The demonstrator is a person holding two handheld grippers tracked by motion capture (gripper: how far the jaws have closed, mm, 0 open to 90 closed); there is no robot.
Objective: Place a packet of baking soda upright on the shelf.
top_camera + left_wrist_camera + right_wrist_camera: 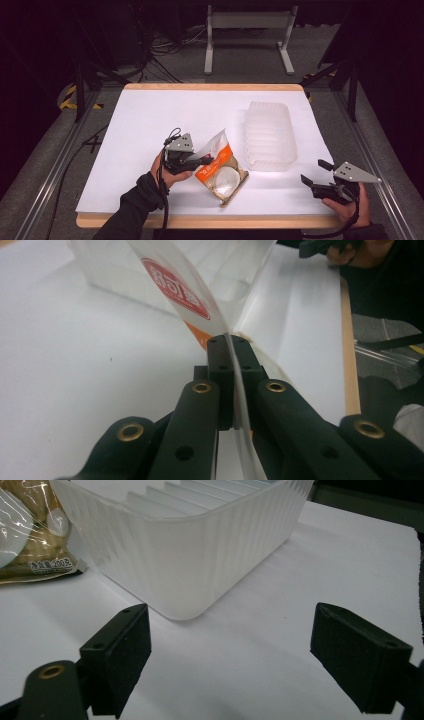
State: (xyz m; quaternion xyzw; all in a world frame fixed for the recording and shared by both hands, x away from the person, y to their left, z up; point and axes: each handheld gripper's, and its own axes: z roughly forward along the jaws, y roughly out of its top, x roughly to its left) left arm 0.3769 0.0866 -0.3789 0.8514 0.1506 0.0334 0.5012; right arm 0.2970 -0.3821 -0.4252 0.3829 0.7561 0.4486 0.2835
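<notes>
From above, the left gripper (204, 161) pinches the top flap of a crinkly snack bag (221, 175) near the desk's (150, 120) front edge, beside a ribbed plastic tub (270, 135). The left gripper view shows its jaws shut on the thin, slippery film. It looks light and floppy. The right gripper's (227, 655) jaws stand wide, holding nothing.

Glossy clear-plastic snack bag (220, 172), frosted ribbed translucent plastic tub (269, 135), matt white table (145, 125) with pale wood edging, matt black jaws with brass rivets
</notes>
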